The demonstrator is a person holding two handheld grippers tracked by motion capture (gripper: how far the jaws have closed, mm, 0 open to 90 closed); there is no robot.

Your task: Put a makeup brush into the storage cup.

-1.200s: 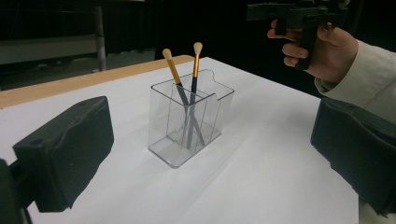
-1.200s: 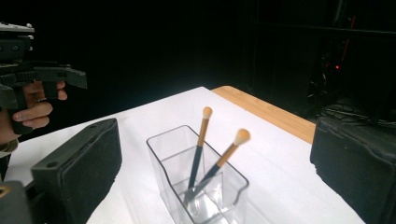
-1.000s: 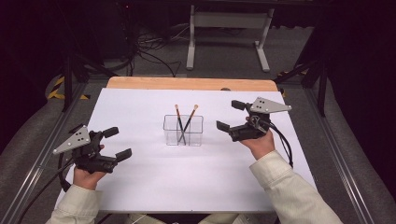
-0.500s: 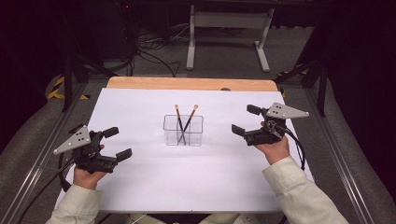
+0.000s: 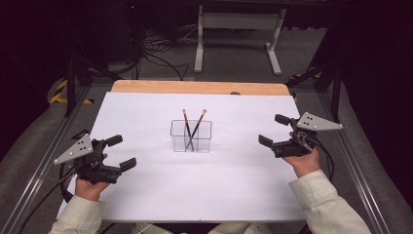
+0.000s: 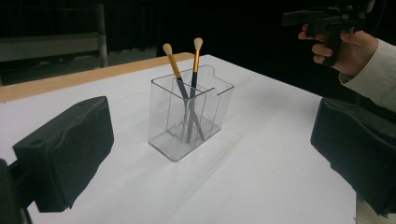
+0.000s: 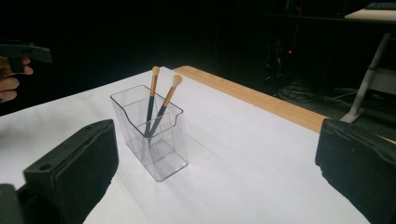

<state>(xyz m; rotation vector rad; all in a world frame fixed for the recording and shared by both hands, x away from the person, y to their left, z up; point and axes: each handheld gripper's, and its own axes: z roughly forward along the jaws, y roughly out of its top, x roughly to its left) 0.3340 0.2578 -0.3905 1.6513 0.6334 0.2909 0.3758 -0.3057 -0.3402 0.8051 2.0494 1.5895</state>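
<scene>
A clear plastic holder stands upright mid-table on the white sheet. Two makeup brushes with gold ferrules and dark handles lean crossed inside it. My left gripper rests near the left front of the sheet, open, jaws wide apart with nothing between them. At the right side my right gripper is also open and holds nothing. Both point toward the holder from a distance.
A wooden table edge runs along the far side. Metal rails flank the table. Beyond it, a grey stand and cables lie on the dark floor.
My right gripper has drawn away from the holder, moving right and slightly toward the front. The left gripper has not moved.
</scene>
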